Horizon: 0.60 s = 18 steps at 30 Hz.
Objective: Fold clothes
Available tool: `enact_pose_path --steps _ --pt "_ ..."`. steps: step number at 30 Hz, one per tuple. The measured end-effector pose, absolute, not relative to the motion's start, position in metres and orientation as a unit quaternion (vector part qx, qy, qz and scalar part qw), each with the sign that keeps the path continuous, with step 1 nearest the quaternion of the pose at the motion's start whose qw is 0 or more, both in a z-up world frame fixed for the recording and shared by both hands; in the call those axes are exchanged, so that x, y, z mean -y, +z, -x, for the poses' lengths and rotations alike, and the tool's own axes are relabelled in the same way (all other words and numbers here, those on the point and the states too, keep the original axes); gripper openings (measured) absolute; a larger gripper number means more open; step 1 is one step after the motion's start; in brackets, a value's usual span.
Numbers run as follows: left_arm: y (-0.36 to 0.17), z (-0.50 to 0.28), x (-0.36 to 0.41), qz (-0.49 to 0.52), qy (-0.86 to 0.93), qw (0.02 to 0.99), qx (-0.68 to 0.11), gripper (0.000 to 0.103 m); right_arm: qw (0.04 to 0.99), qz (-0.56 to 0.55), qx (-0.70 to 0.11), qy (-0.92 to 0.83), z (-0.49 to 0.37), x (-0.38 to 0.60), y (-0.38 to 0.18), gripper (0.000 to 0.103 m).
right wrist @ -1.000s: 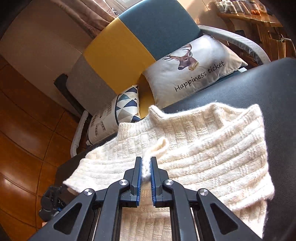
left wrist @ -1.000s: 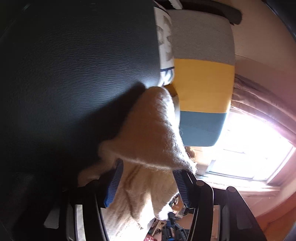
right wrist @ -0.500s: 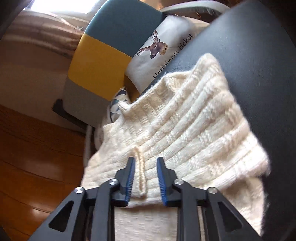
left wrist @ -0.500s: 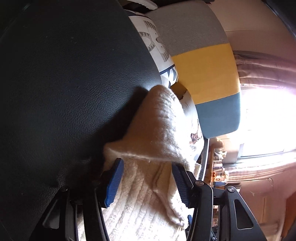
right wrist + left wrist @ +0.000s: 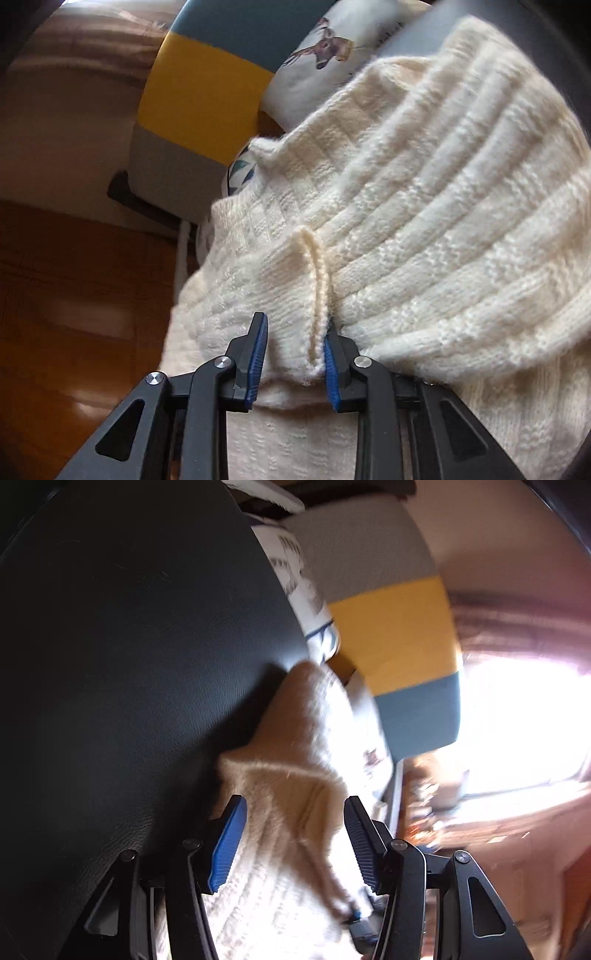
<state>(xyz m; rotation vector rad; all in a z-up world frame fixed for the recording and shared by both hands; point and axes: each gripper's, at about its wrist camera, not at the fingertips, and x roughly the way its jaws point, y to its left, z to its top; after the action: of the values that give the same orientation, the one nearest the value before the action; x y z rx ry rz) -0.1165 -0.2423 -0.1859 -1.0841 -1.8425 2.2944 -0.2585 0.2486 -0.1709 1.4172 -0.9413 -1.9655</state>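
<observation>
Sweater (image 5: 424,229), cream knit, lies doubled over on black padded surface (image 5: 129,646). Right gripper (image 5: 293,354): jaws parted, a raised pinch of knit standing loose between the blue pads (image 5: 258,354), not clamped. Left gripper (image 5: 291,842): jaws wide, straddling a folded corner, pads clear of the cloth. Beyond: striped chair (image 5: 399,635), deer cushion (image 5: 321,55). Judgement: fold laid, both claws letting go. Back straight out along the fingers so pads don't snag loops and drag the top layer.
</observation>
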Motion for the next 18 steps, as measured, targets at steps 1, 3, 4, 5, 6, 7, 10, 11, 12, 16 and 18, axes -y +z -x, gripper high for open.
enact_pose_path --steps 1,3,4,5,6,7,10,11,12,16,18 --pt "-0.191 0.100 0.249 0.335 0.725 0.005 0.601 0.057 0.272 -0.526 0.319 -0.740 0.258 -0.243 -0.167 0.026" --pt "-0.193 0.098 0.256 0.333 0.718 0.007 0.611 0.058 0.277 -0.527 0.278 -0.754 0.257 -0.235 -0.162 0.028" --pt "-0.194 0.098 0.258 0.333 0.717 0.007 0.613 0.058 0.277 -0.527 0.286 -0.750 0.257 -0.235 -0.163 0.031" --pt "-0.194 0.099 0.258 0.333 0.712 0.012 0.618 0.058 0.277 -0.528 0.294 -0.747 0.257 -0.235 -0.164 0.033" --pt "-0.196 0.100 0.258 0.333 0.704 0.020 0.627 0.058 0.276 -0.529 0.303 -0.743 0.258 -0.237 -0.165 0.033" --pt "-0.197 0.102 0.257 0.333 0.699 0.025 0.632 0.058 0.274 -0.530 0.310 -0.740 0.259 -0.238 -0.165 0.033" --pt "-0.196 0.112 0.251 0.339 0.697 0.030 0.631 0.059 0.273 -0.531 0.315 -0.738 0.260 -0.238 -0.165 0.033" --pt "-0.195 0.119 0.249 0.343 0.696 0.030 0.630 0.059 0.275 -0.530 0.319 -0.736 0.260 -0.239 -0.166 0.033" --pt "-0.194 0.126 0.246 0.347 0.696 0.030 0.628 0.059 0.276 -0.530 0.324 -0.734 0.259 -0.240 -0.166 0.033" --pt "-0.181 0.156 0.239 0.357 0.696 0.011 0.623 0.059 0.272 -0.514 0.281 -0.764 0.256 -0.239 -0.147 0.009" --pt "-0.183 0.160 0.240 0.359 0.696 0.000 0.622 0.059 0.268 -0.504 0.255 -0.781 0.254 -0.238 -0.135 0.008"
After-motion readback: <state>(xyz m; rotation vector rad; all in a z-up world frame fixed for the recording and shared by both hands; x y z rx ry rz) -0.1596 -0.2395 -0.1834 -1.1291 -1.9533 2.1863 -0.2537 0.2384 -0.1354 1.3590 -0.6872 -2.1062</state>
